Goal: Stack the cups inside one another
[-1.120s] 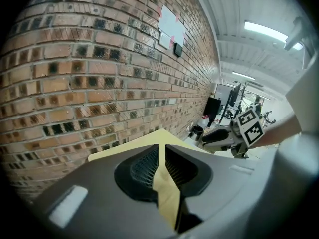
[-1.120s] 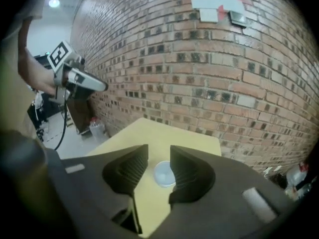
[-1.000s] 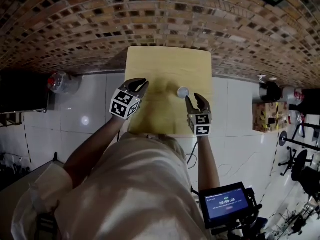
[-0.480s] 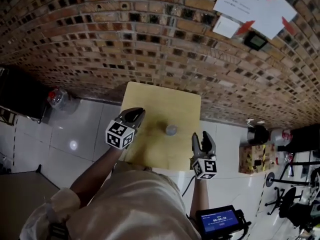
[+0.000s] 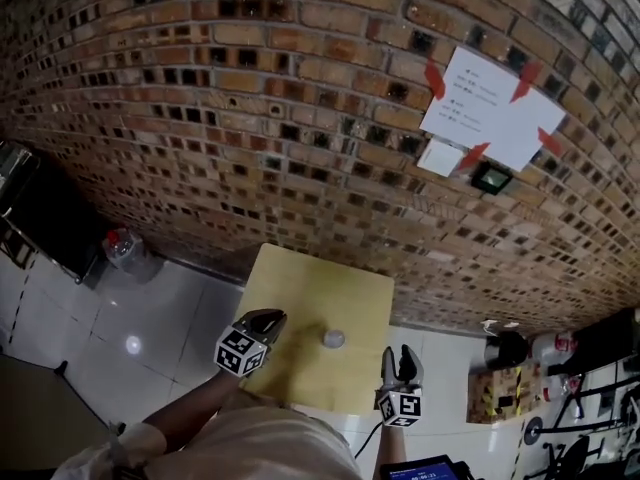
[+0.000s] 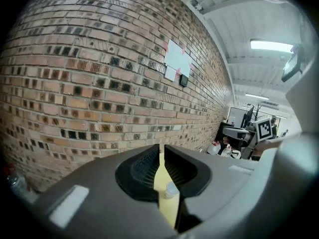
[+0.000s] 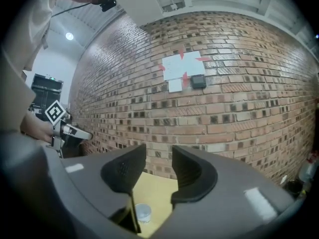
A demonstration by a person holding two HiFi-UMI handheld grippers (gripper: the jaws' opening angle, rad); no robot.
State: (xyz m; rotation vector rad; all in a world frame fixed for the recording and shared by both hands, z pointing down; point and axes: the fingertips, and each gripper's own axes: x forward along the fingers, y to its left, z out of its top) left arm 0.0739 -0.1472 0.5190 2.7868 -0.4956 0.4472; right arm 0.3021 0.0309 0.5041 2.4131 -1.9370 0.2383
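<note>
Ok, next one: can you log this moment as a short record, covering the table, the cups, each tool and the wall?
table: small yellow table set against a brick wall
cups: one pale cup upright near the table's middle; whether others are nested inside cannot be told
left tool: over the table's left part, jaws drawn to a thin slit, empty
right tool: beside the table's right edge, jaws apart, just been closing slightly, nothing between them
wall: white papers with red tabs at their corners
</note>
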